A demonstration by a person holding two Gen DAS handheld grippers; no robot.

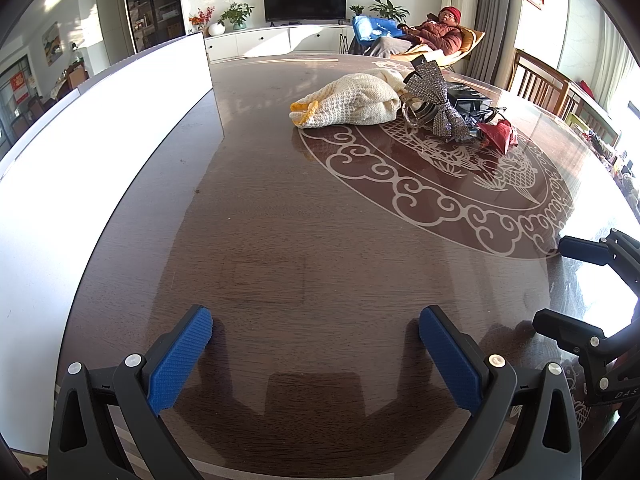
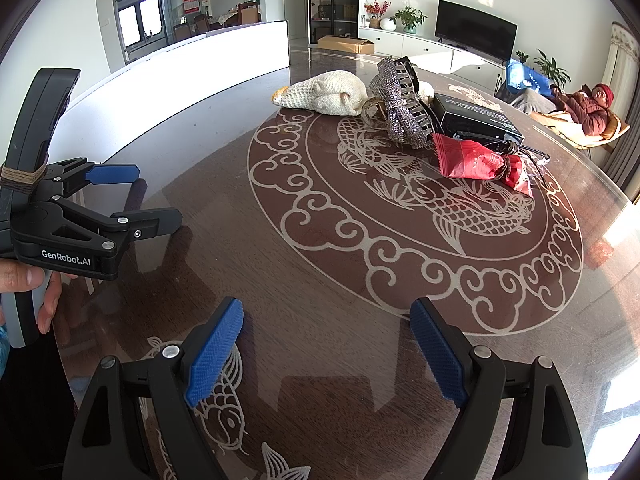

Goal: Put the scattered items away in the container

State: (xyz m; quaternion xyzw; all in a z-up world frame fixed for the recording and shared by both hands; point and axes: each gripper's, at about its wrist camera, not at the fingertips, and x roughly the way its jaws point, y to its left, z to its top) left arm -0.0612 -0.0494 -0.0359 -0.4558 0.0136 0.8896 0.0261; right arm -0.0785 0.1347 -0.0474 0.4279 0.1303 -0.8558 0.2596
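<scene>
Scattered items (image 2: 400,112) piled well ahead of both claws; left claw (image 1: 316,356), right claw (image 2: 326,352) released.

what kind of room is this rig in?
Most likely a home living room with a dining area. A TV sits on a low white cabinet, a person lies back in a recliner, and both grippers hover over a big wooden table with inlaid fish patterns.

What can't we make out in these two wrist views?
- White container: inside hidden by its near wall, both views; left view cuts it off.
- Black box: print too small; the bow hair clip covers its near end.
- Right tongs: cut off at left view's edge.
</scene>
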